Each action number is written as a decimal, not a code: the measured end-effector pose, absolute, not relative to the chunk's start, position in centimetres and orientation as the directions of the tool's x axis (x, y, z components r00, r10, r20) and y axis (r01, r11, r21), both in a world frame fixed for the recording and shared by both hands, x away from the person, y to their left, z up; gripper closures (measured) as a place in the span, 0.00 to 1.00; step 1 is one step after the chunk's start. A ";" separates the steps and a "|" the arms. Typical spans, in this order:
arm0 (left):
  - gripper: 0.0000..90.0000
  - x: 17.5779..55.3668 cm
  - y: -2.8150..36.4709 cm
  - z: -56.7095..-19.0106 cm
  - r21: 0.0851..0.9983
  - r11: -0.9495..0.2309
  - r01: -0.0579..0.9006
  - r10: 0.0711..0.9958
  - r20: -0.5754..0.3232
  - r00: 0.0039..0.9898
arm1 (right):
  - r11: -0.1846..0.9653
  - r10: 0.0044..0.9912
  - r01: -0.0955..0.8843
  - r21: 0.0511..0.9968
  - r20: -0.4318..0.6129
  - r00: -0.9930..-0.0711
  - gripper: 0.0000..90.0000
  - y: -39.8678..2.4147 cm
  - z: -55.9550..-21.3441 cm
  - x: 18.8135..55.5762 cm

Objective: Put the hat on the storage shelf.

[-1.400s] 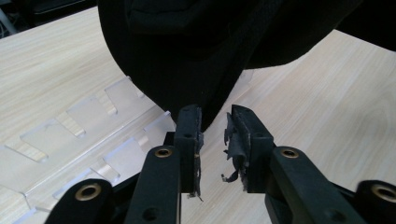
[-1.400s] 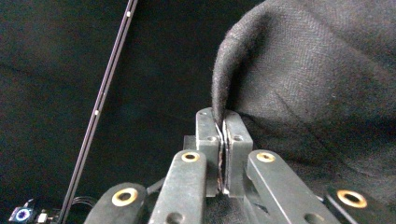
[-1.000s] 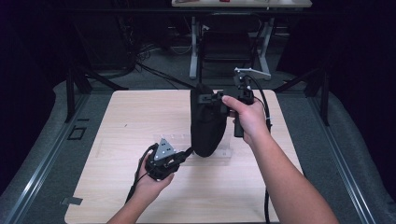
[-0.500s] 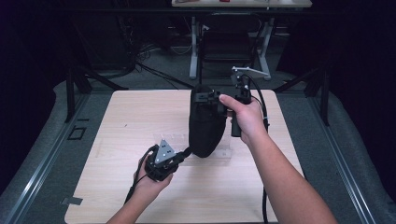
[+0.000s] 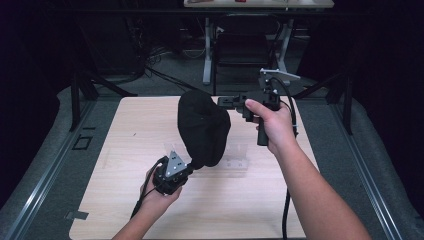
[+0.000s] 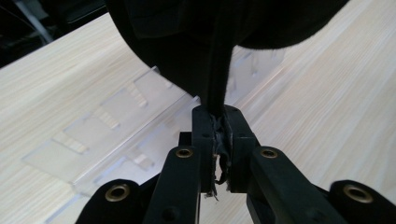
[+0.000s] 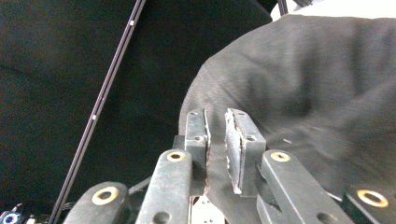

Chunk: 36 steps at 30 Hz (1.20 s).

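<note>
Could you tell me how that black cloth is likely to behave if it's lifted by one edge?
Probably floppy: the black cloth sags in a rounded bulge above the left tongs, which pinch a thin fold. It looks light, since that small pinch carries it. Its matte weave by the right tongs suggests it won't slip easily.

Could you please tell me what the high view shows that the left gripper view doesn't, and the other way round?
Only the high view takes in the right gripper, held up beside the top of the black cloth, along with both forearms and the table's edges.

Only the left gripper view gives the close look: the left gripper shut on a thin fold of the cloth, its jaws pressed together.

Both share the black cloth, the clear plastic tray lying under it and the wooden table.
</note>
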State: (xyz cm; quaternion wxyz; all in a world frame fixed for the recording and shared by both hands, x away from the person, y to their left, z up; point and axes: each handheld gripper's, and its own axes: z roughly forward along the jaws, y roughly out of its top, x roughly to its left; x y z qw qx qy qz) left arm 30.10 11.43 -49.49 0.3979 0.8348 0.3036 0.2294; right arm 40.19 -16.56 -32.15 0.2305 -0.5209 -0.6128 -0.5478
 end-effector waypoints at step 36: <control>0.71 30.1 14.9 -52.3 0.817 -0.379 0.434 0.756 0.002 0.655 | -0.126 0.602 0.808 0.576 0.691 -0.399 0.82 -20.6 -31.8 37.1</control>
